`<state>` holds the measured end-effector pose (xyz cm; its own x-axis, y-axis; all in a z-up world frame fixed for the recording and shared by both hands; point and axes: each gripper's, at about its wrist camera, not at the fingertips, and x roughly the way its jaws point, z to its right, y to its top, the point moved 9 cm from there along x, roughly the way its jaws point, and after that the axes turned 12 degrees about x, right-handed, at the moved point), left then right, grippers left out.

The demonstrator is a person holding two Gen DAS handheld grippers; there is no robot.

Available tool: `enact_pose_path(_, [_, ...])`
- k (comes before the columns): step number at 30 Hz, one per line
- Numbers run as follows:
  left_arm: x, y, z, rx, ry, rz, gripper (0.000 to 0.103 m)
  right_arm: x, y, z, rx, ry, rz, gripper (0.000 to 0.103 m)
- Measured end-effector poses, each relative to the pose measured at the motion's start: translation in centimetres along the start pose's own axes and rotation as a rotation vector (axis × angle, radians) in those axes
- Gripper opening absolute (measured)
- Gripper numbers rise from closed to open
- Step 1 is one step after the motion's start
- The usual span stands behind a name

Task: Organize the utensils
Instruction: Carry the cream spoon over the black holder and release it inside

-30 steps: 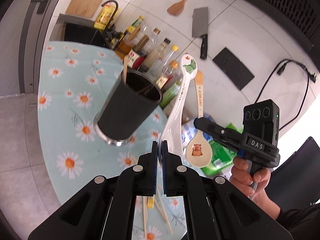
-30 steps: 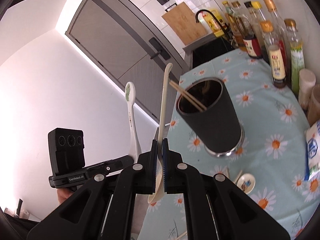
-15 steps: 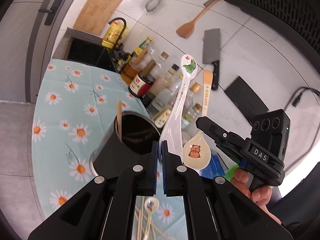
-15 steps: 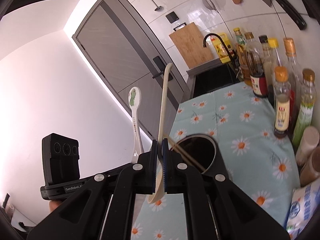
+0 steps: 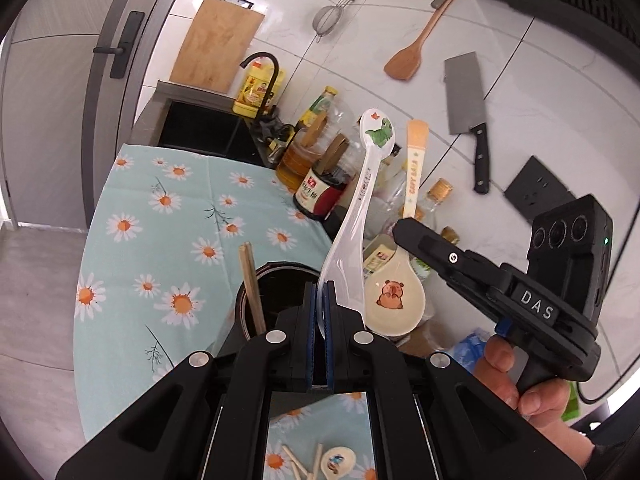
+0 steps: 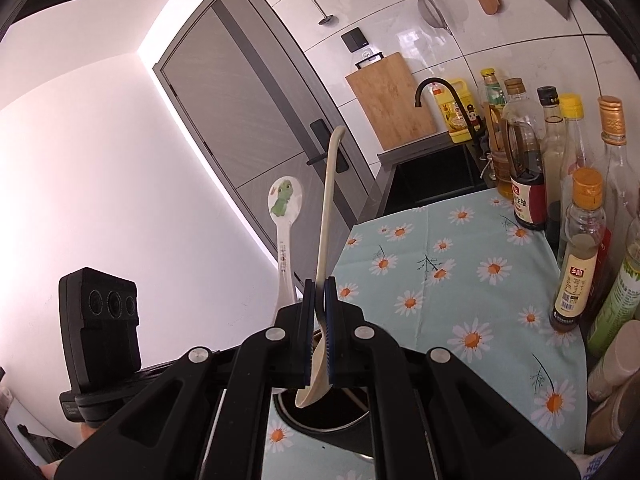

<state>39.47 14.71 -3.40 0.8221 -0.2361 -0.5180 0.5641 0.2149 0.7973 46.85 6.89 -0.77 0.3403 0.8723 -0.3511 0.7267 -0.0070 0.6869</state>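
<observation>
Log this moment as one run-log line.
left gripper: shut on dinosaur spoon | right gripper: shut on bear spoon | both above black cup | chopsticks in cup

**Two spoons held upright above the dark cup**

The white spoon with the green dinosaur [image 5: 362,208] stands nearly upright, handle end up, its bowl pinched between the pads of the left claw [image 5: 319,312]. Beside it, the cream spoon with the brown bear [image 5: 394,300] also points handle-up, its bowl facing the left camera, clamped in the right claw [image 6: 319,312]. Both hang over the dark cylindrical cup [image 5: 280,292], which stands on the daisy-print counter [image 5: 168,216] with wooden chopsticks [image 5: 252,288] leaning against its rim. More chopsticks [image 5: 300,466] and a small patterned spoon [image 5: 338,460] lie flat on the counter, near the camera.
</observation>
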Motion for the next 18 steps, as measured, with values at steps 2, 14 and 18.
enact_pose_path(2, [0.6, -0.3, -0.1, 0.009, 0.014, -0.012, 0.003, 0.7, -0.2, 0.6, 0.001, -0.002, -0.009, 0.006])
enact_pose_path(14, [2.9, -1.8, -0.1, 0.097, 0.09, -0.089, 0.003, 2.7, -1.7, 2.3, -0.033, -0.052, -0.037, 0.006])
enact_pose_path(18, [3.3, -2.3, 0.0, 0.117, 0.106, -0.114, 0.003, 2.9, -2.4, 2.3, -0.071, -0.077, -0.046, 0.006])
